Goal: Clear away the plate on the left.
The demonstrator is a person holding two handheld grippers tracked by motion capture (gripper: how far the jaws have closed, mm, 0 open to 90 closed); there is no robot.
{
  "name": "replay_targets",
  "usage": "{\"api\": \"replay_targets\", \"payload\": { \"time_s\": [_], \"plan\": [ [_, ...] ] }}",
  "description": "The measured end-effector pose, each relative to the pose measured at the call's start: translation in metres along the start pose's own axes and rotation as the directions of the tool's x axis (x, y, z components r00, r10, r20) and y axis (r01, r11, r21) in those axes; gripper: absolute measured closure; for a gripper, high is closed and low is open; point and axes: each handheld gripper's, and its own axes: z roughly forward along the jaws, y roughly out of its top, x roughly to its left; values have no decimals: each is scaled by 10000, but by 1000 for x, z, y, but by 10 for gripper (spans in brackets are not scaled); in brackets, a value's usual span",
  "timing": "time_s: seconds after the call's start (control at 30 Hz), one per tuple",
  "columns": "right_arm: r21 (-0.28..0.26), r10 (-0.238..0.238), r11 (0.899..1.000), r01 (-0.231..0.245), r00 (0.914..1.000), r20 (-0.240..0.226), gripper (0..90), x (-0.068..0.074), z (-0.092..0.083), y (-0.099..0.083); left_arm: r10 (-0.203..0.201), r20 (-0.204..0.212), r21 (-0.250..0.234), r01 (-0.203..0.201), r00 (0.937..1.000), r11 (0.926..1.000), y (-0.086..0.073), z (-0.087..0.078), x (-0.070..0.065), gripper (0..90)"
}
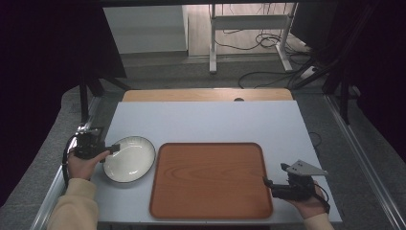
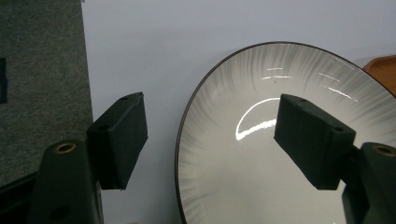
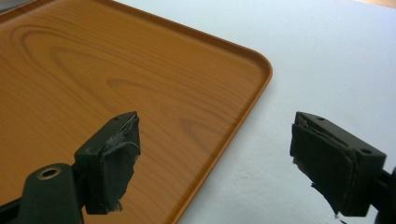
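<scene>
Table [image 1: 206, 120]: pale surface, bears everything. Wooden tray [image 1: 210, 179]: lies flat, just left of the right gripper [image 1: 269, 184], whose jaws stand wide with nothing between them, straddling the tray's corner edge from above in the right gripper view. Plate [image 1: 131, 160]: white with dark rim, sits immediately beside the tray. Left gripper [image 1: 115, 147]: jaws wide apart, straddling the plate's near rim [image 2: 180, 140], one jaw over the dish, the other outside it; pads not pressing.

No readable text, label, brand, number or sign appears anywhere.
</scene>
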Motion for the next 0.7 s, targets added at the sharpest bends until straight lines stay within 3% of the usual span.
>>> {"api": "replay_targets", "payload": {
  "time_s": [0.7],
  "plan": [
    [69, -62, 10000, 62, 10000, 61, 163, 0, 1, 0, -566, 721, 317, 544, 9958, 9980, -13, 11, 13, 363]
  ]
}}
